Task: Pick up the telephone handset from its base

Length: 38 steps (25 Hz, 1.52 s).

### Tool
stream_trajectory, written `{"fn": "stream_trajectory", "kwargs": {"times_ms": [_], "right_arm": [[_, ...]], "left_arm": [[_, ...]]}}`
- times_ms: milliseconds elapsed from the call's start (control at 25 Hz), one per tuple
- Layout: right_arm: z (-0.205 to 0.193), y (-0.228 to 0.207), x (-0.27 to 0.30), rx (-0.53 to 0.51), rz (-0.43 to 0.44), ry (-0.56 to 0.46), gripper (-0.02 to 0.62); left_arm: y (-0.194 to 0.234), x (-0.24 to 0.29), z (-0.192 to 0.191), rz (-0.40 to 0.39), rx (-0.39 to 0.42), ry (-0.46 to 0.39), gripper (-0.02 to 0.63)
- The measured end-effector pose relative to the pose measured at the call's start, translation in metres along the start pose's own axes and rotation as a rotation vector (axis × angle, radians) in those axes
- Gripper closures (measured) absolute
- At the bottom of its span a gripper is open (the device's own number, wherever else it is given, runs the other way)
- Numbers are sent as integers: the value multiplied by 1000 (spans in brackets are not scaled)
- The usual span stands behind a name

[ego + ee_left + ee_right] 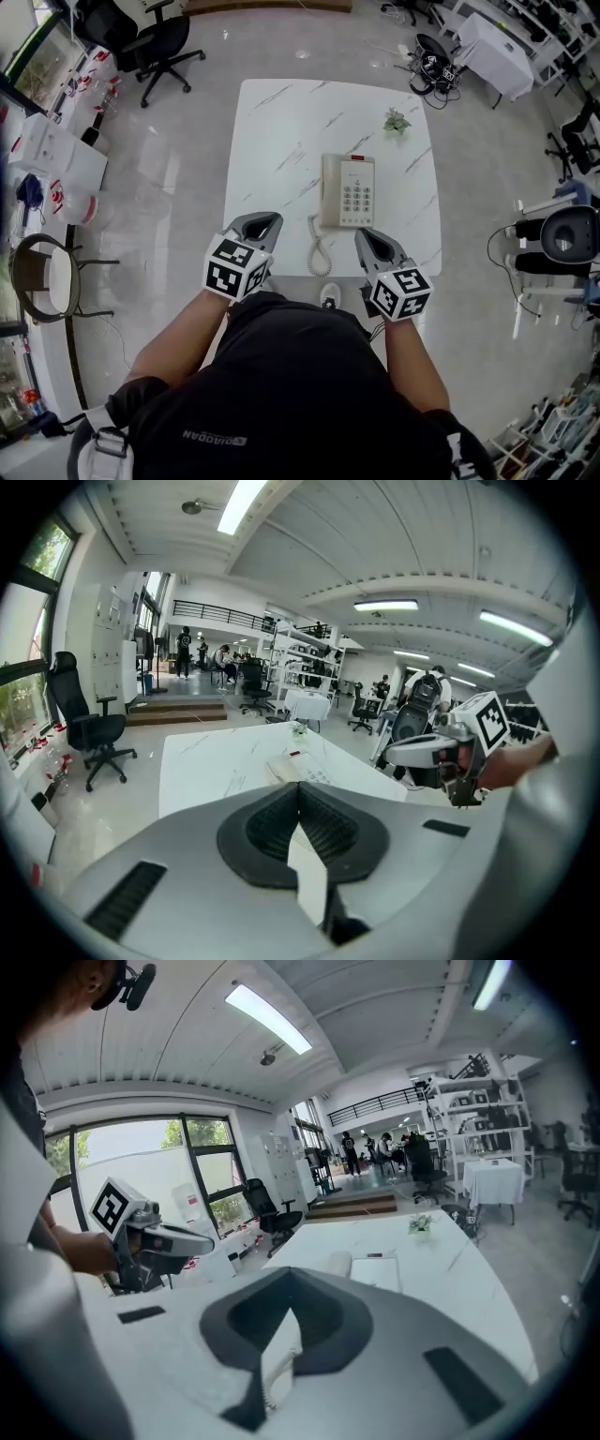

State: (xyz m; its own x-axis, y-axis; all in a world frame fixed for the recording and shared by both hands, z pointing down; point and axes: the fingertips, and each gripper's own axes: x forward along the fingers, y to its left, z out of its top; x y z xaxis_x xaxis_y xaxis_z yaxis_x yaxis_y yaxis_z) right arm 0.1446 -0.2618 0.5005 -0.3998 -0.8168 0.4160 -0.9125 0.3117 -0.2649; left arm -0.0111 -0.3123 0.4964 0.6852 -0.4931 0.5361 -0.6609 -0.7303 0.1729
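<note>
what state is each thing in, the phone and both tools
handset: on its cradle, untouched
base: flat on the table, keypad up
cord: coiled, lying on the table
left tool: shut, empty
right tool: shut, empty

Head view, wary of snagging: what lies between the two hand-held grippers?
The coiled cord lies there on the white table, shown in the head view.

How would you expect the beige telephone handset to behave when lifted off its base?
The beige plastic handset looks rigid and smooth, so it may slip in a loose grip. Its coiled cord is floppy and will likely stretch and tug back, perhaps dragging the keypad base.
</note>
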Motion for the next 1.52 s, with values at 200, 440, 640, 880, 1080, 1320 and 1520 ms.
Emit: {"fn": "stream_trajectory", "kwargs": {"times_ms": [200,440,640,880,1080,1320,1520], "right_arm": [[6,0,-2,-23,-25,-12,594],[21,1,-4,-51,-43,-59,570],[23,-3,-3,-90,-66,-62,496],[25,-3,3,-86,-45,-60,409],[19,-2,12,-84,-17,-25,399],[10,2,25,-72,-8,25,399],[11,3,32,-81,-11,44,400]], "left_arm": [[3,-3,2,-10,-1,-14,606],[2,-2,1,-18,-8,-12,606],[2,-3,1,-22,-13,-13,606],[3,-4,-1,-18,-14,-10,606],[7,-8,-6,-2,-34,-11,606],[18,-15,-9,23,-48,-16,606],[22,-19,-16,35,-61,-15,606]]}}
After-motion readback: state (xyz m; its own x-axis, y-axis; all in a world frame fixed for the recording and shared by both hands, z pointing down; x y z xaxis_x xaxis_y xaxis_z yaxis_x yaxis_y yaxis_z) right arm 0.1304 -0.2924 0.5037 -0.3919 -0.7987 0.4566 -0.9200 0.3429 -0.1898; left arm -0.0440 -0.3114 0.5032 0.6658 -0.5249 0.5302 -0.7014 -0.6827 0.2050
